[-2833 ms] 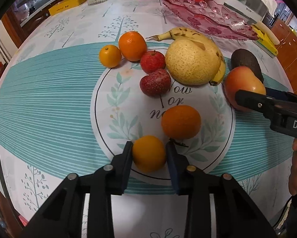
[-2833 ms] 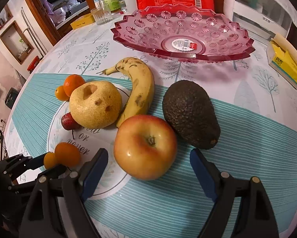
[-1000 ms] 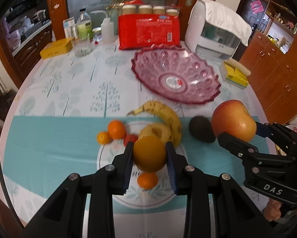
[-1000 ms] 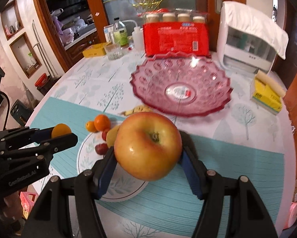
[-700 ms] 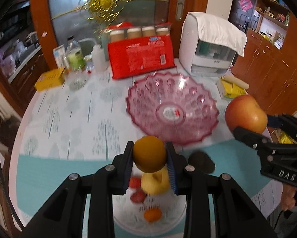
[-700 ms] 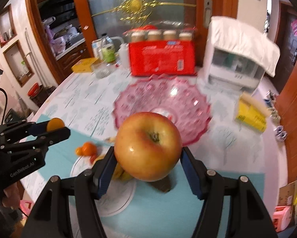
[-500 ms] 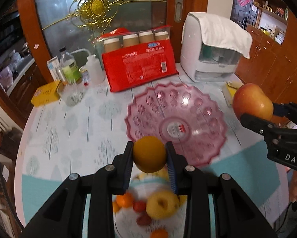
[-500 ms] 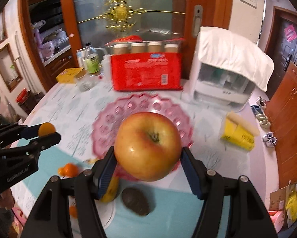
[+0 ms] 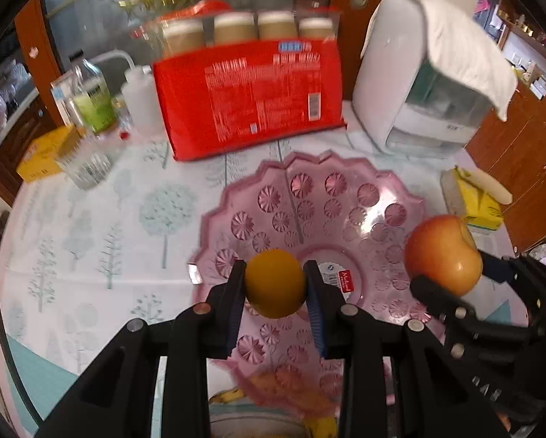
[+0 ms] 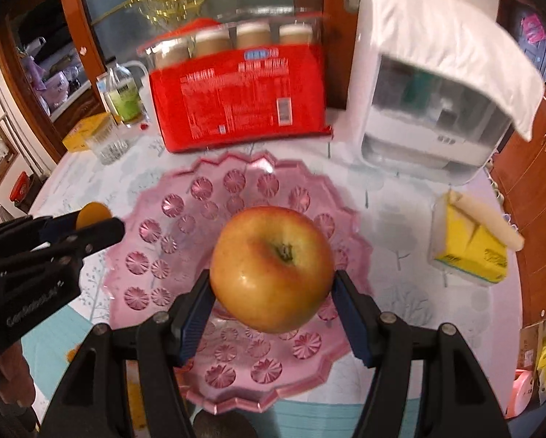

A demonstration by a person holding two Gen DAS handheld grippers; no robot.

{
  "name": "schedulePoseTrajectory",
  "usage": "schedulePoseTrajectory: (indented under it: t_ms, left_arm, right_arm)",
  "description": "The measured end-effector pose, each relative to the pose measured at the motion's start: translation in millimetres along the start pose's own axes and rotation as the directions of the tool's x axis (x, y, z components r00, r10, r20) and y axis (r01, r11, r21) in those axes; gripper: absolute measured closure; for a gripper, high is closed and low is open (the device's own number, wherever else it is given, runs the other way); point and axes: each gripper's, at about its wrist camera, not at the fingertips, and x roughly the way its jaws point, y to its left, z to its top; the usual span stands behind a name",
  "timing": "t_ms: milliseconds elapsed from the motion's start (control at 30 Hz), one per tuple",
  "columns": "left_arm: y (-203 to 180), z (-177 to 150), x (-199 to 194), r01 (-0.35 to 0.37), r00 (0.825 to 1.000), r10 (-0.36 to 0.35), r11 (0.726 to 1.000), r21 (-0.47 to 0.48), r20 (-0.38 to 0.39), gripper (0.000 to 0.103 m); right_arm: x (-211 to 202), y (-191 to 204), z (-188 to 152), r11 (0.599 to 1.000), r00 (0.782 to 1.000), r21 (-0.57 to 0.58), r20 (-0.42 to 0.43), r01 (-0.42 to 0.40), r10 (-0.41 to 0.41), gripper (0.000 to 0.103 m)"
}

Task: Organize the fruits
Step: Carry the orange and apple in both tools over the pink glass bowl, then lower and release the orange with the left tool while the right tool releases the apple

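Note:
My left gripper [image 9: 275,284] is shut on a small orange [image 9: 275,283] and holds it above the near middle of the pink glass fruit bowl [image 9: 331,197]. My right gripper [image 10: 272,292] is shut on a red-yellow apple [image 10: 272,268], held above the same bowl [image 10: 185,219]. The apple [image 9: 442,253] and the right gripper show at the right of the left wrist view. The orange [image 10: 92,213] in the left gripper shows at the left of the right wrist view. A banana tip [image 9: 229,396] and the avocado [image 10: 222,425] peek in at the bottom edges.
Behind the bowl stand a red package [image 9: 251,98], a white appliance with a towel [image 9: 430,73], a bottle [image 9: 90,98] and a glass [image 9: 83,168]. A yellow tissue pack [image 10: 470,244] lies right of the bowl. The table edge runs along the right.
Both grippers have carried their fruit up from the teal placemat and forward. Now they hang over the pink bowl, lower and closer to it than half a second ago.

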Motion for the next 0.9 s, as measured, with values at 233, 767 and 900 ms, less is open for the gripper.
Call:
schedulePoseTrajectory:
  t_ms: [233, 767, 900]
  left_arm:
    - [-9.4, -6.4, 50.8, -0.018, 0.997, 0.019, 1.0, 0.018, -0.07, 0.073]
    - [-13.2, -17.3, 100.7, -0.03, 0.989, 0.036, 0.999, 0.04, -0.146, 0.073]
    - [-17.4, -17.3, 103.2, -0.034, 0.988, 0.043, 0.998, 0.059, -0.148, 0.073]
  right_arm:
    - [42.6, -3.9, -14.5, 1.0, 0.997, 0.007, -0.075, 0.003, -0.002, 0.038]
    - [75.6, 15.0, -25.5, 0.996, 0.994, -0.085, -0.106, 0.016, -0.025, 0.037]
    - [79.8, 20.3, -26.0, 0.994, 0.995, -0.106, -0.094, 0.027, -0.037, 0.037]
